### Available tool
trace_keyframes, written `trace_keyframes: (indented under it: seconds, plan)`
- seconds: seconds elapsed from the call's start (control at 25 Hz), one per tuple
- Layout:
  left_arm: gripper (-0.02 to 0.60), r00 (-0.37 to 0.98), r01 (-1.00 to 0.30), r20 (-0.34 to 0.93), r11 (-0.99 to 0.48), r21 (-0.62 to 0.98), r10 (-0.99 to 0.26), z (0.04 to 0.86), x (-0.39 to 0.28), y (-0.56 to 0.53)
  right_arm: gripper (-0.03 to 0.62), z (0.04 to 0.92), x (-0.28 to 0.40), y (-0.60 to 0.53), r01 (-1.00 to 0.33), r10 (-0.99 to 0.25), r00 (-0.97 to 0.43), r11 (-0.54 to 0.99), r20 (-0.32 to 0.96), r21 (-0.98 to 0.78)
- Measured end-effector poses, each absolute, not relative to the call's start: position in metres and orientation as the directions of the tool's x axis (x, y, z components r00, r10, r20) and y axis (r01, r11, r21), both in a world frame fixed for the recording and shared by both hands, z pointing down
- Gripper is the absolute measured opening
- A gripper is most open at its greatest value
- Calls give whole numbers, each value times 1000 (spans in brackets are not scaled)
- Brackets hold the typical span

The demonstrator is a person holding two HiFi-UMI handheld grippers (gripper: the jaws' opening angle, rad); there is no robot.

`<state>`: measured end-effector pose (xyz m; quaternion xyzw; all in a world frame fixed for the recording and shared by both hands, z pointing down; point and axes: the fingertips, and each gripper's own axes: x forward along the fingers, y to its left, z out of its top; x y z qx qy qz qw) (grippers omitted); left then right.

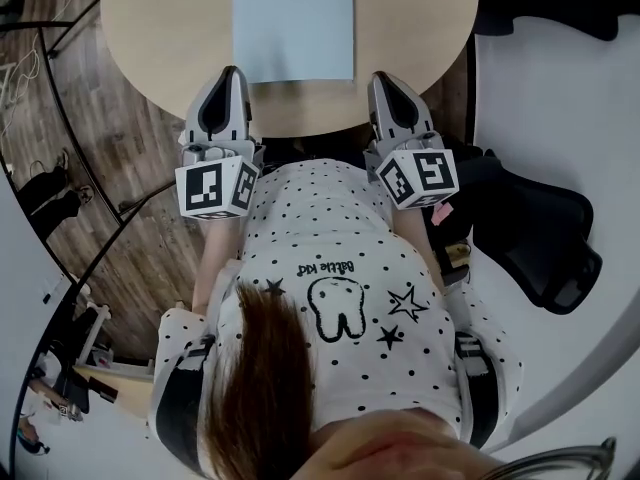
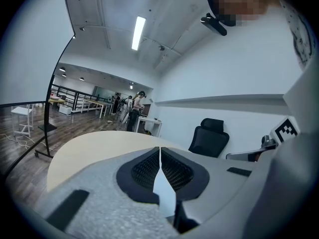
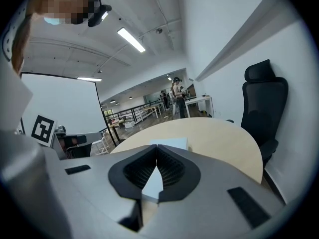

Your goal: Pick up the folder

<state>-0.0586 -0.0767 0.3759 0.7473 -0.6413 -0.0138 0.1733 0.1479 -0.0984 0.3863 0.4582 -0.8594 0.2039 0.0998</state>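
Both tongs are pressed together and pinch nothing: the left tongs (image 1: 231, 71) and the right tongs (image 1: 386, 78) hang over the near edge of the round counter (image 1: 165, 28), one at each side of the person's body. The folder (image 1: 293, 23), a pale blue sheet, lies flat on the counter ahead of them, its near edge between the two tips and touched by neither. By the look of it the pickup has not begun. What is left is the whole job: spread a pair of tongs, reach an edge of the folder, close on it and lift it clear.
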Motion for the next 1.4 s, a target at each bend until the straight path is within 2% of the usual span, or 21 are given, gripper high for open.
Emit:
trace_keyframes:
  seconds: [0.4,0.68,1.2,1.4]
  plan:
    - [23,66,-969,226,-9,246,-972,378,-48,-81,8,403,156,-127,-769,-666,-639,572,385,-287]
    - [23,53,-971,239,6,239,-970,381,-55,-76,8,408,146,-126,-757,-651,-653,581,388,-298]
    - [23,171,-965,218,-119,234,-961,368,-81,-75,8,391,123,-104,-820,-731,-571,495,374,-286]
    - [23,267,-947,183,-223,229,-946,364,-99,-83,8,386,103,-94,-855,-773,-517,449,368,-259]
